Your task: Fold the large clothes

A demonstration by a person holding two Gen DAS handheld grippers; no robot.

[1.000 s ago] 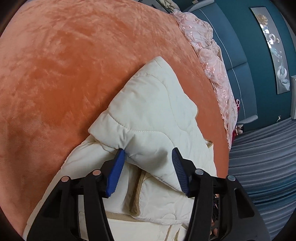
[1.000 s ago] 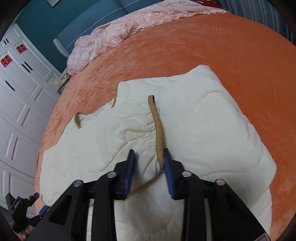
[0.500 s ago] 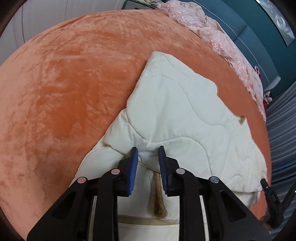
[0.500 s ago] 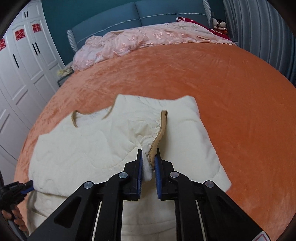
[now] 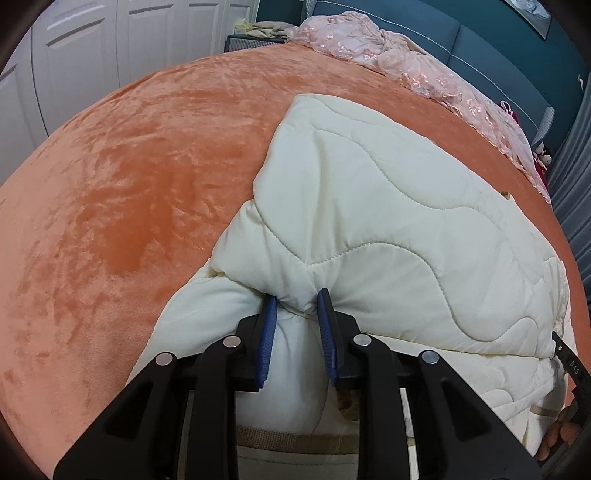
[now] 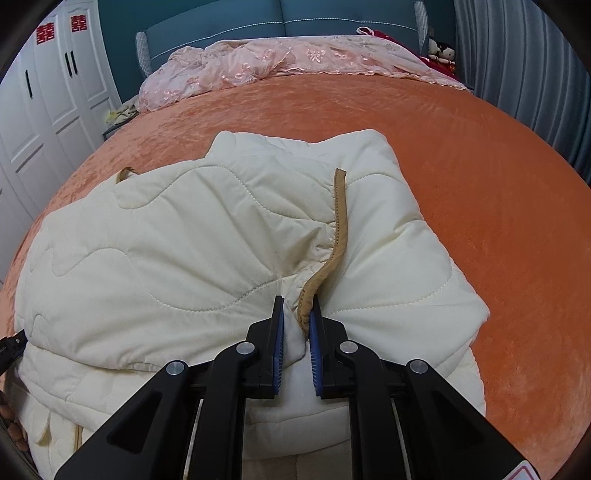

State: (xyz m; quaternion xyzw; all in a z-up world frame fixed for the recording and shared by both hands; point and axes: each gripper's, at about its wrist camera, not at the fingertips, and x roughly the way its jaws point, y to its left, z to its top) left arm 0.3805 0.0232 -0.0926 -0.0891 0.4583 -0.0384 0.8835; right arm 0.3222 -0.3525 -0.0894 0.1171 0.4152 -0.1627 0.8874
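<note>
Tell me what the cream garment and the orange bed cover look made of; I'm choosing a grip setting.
Cream garment: looks like padded, quilted fabric with a matte finish; wavy stitch lines and puffy bulges show, with tan trim along one edge. Orange bed cover: seems a short-pile plush or velvet; its sheen shifts in light and dark patches. Exact fibres cannot be told.

- Orange plush bedspread [image 6: 461, 155] covering the bed.
- Pink lace cover [image 6: 280, 61] bunched along the head of the bed.
- Blue padded headboard [image 6: 236, 31] behind it.
- White wardrobe [image 6: 55, 96] with red paper cutouts [image 6: 61, 26] on its doors.
- Grey curtain [image 6: 524, 66].
- Dolls [image 6: 441, 50] beside the headboard.
</note>
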